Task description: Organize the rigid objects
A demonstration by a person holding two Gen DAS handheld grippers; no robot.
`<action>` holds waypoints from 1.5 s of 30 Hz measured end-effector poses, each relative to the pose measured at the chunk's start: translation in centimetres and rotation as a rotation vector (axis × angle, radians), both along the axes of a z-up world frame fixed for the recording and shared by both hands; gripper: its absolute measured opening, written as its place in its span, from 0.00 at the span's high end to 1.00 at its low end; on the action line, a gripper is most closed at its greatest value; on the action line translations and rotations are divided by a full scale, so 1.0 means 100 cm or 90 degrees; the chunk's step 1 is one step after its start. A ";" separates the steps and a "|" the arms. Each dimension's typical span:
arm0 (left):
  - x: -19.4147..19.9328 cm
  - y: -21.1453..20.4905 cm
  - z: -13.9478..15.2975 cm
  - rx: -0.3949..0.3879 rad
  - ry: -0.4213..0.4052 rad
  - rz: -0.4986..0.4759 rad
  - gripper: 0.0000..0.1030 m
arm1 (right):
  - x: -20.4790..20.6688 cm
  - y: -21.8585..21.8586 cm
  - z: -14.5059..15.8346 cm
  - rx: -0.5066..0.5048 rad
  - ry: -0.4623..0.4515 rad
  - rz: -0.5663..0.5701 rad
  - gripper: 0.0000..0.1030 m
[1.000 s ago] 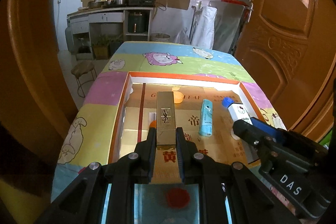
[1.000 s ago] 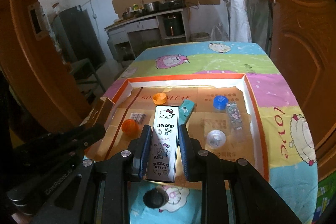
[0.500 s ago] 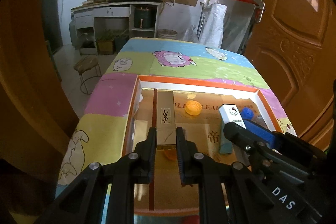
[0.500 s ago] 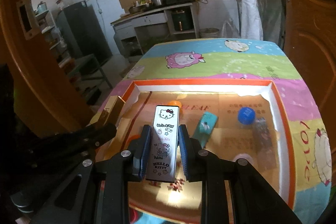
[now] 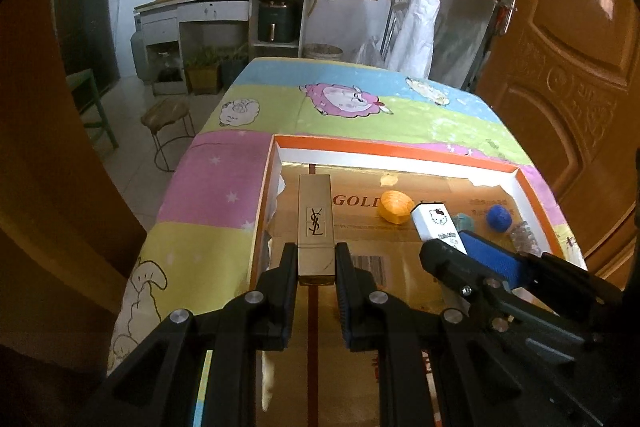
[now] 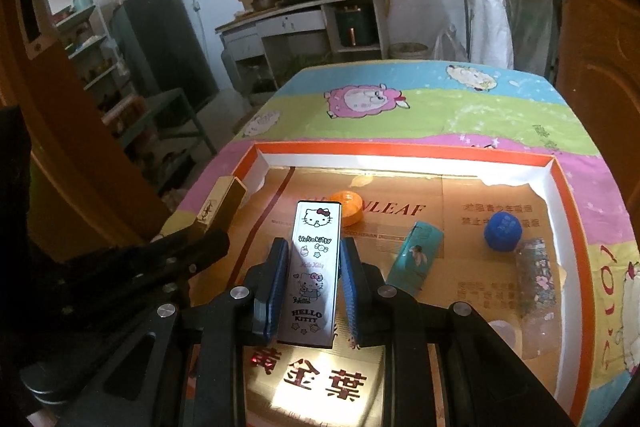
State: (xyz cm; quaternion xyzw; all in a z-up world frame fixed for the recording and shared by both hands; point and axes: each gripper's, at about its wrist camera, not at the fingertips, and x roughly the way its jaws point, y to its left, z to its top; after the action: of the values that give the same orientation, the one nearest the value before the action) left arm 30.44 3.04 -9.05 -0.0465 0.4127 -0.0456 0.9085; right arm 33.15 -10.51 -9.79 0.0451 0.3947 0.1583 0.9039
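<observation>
My left gripper (image 5: 316, 259) is shut on a gold YSL box (image 5: 314, 223), held above the left side of the orange-rimmed cardboard tray (image 5: 384, 147). The gold box also shows at the left in the right wrist view (image 6: 220, 203). My right gripper (image 6: 314, 263) is shut on a white Hello Kitty box (image 6: 314, 267), held above the tray's near middle; this box also shows in the left wrist view (image 5: 438, 225). In the tray lie an orange cap (image 6: 348, 207), a teal box (image 6: 416, 257), a blue cap (image 6: 503, 231) and a clear patterned case (image 6: 536, 277).
The tray (image 6: 404, 151) sits on a table with a cartoon sheep cloth (image 6: 400, 107). A wooden door (image 5: 568, 47) stands close on the right. A stool (image 5: 166, 115) stands left of the table. A clear lid (image 6: 506, 331) lies near the tray's right front.
Both grippers have moved forward over the tray and risen, still holding their boxes. The tray's far wall and the orange cap look closer.
</observation>
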 end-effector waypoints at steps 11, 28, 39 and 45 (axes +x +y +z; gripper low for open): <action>0.018 0.001 -0.018 -0.002 0.037 -0.027 0.82 | 0.014 0.000 -0.019 0.007 0.037 0.010 0.74; 0.025 0.001 -0.029 -0.007 0.050 -0.043 0.82 | 0.018 0.005 -0.031 -0.031 0.050 0.008 0.73; 0.016 0.005 -0.016 -0.012 0.026 -0.032 0.68 | 0.012 0.000 -0.019 -0.013 0.034 -0.004 0.72; -0.001 0.006 0.001 -0.015 0.003 -0.027 0.55 | 0.000 -0.005 -0.006 -0.013 0.025 -0.020 0.71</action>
State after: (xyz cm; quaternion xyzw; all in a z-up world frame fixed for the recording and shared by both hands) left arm 30.31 3.69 -8.91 -0.0485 0.4154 -0.0693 0.9057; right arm 33.20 -11.06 -10.44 0.0453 0.4128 0.1395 0.8989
